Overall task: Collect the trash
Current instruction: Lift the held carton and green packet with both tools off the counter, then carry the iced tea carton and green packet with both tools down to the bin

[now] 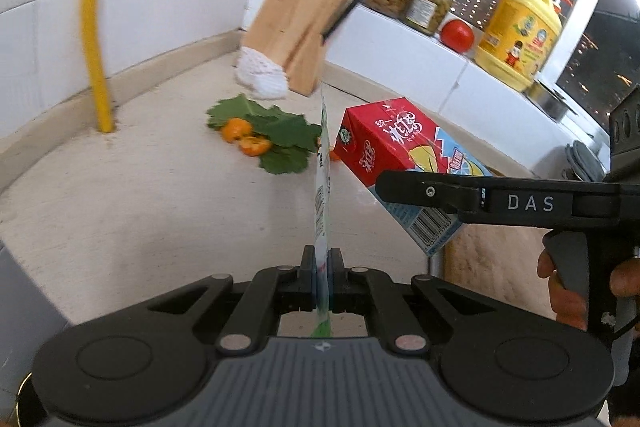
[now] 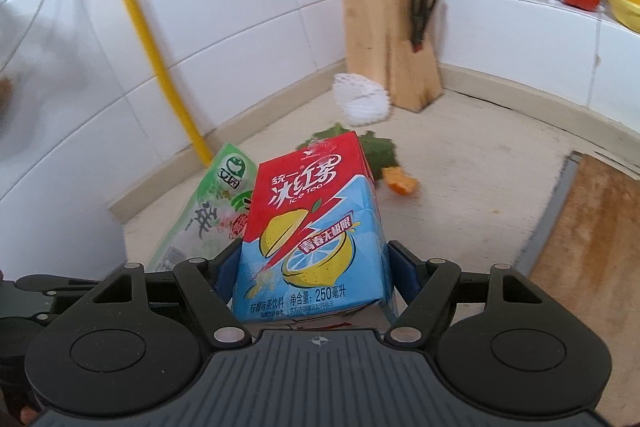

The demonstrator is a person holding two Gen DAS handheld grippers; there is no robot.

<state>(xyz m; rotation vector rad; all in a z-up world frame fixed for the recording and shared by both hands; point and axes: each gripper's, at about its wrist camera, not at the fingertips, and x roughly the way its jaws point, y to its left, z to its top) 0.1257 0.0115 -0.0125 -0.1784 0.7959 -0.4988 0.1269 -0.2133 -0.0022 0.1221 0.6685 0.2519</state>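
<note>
A thin green wrapper (image 1: 322,187) is pinched edge-on between the closed fingers of the left gripper (image 1: 322,267), standing up in front of them. To its right, the red and blue tea carton (image 2: 316,227) is clamped between the wide-set fingers of the right gripper (image 2: 316,267), lifted and tilted above the surface (image 1: 160,195). Beyond the carton, green leaves (image 1: 280,135) and orange peel (image 1: 240,133) are left lying on the surface, with open room seen around them. Farther back, a white crumpled net (image 1: 262,73) is seen touching the knife block (image 1: 296,27) by the wall. A wooden cutting board (image 2: 592,239), right of the carton, is shown widely only in the right wrist view; the person's hand (image 1: 576,291) only in the left.
</note>
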